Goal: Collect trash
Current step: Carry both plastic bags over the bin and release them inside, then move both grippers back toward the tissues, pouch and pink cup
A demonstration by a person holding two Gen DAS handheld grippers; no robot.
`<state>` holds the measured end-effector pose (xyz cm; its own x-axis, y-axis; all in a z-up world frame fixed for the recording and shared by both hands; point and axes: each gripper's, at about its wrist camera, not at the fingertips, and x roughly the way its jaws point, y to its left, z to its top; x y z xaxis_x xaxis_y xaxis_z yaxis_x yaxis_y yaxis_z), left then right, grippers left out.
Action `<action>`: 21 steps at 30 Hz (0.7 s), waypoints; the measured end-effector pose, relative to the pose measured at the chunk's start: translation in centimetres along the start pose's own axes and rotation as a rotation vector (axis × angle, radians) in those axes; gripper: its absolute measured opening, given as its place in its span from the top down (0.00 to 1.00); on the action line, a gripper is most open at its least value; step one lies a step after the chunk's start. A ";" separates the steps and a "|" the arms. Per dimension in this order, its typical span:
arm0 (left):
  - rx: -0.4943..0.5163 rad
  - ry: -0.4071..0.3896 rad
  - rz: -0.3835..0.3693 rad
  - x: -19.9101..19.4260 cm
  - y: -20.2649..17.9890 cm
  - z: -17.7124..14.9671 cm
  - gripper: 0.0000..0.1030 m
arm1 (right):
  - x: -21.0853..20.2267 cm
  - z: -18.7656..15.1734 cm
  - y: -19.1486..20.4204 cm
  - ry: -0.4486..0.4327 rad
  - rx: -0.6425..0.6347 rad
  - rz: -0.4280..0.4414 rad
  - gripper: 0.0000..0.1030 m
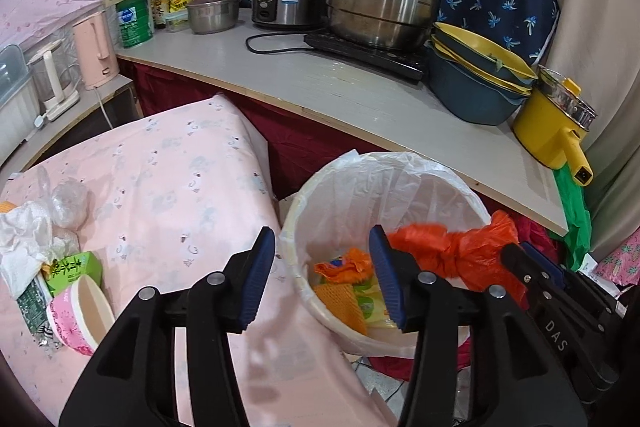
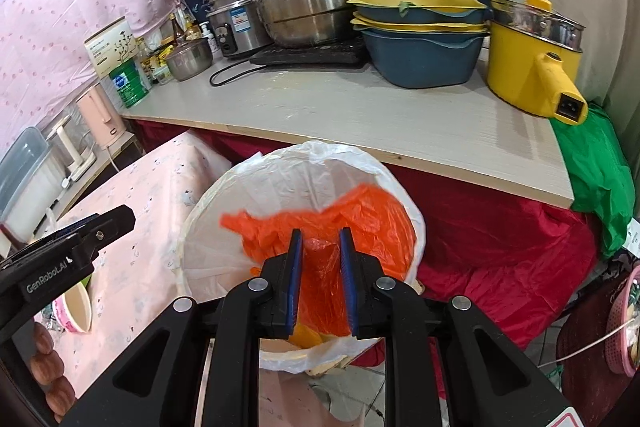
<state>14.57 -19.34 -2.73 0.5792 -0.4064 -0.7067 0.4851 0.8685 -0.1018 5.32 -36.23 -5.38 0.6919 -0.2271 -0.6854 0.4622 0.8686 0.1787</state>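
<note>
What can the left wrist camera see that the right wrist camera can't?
Only the left wrist view shows the crumpled white tissue and green paper carton lying on the pink cloth. Only the right wrist view shows the pink plastic basket and the whole green plastic bag. Both show the white-lined round trash bin, the orange plastic bag clamped in the right hand-held gripper, and the pink paper cup.
</note>
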 end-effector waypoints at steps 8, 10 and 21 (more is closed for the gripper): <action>-0.028 -0.012 0.050 -0.8 2.0 -0.3 0.44 | 0.9 0.6 2.4 -0.002 -0.032 0.027 0.80; -0.037 -0.016 0.062 -1.1 2.5 -0.5 0.41 | 0.8 0.7 2.9 -0.006 -0.039 0.030 0.78; -0.081 -0.033 0.107 -3.0 5.1 -1.4 0.39 | -1.0 0.9 5.0 -0.034 -0.069 0.052 0.69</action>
<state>14.41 -13.32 -2.13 0.6471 -0.3179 -0.6930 0.3657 0.9270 -0.0838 7.42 -32.03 -3.12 0.7329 -0.1945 -0.6519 0.3867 0.9075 0.1639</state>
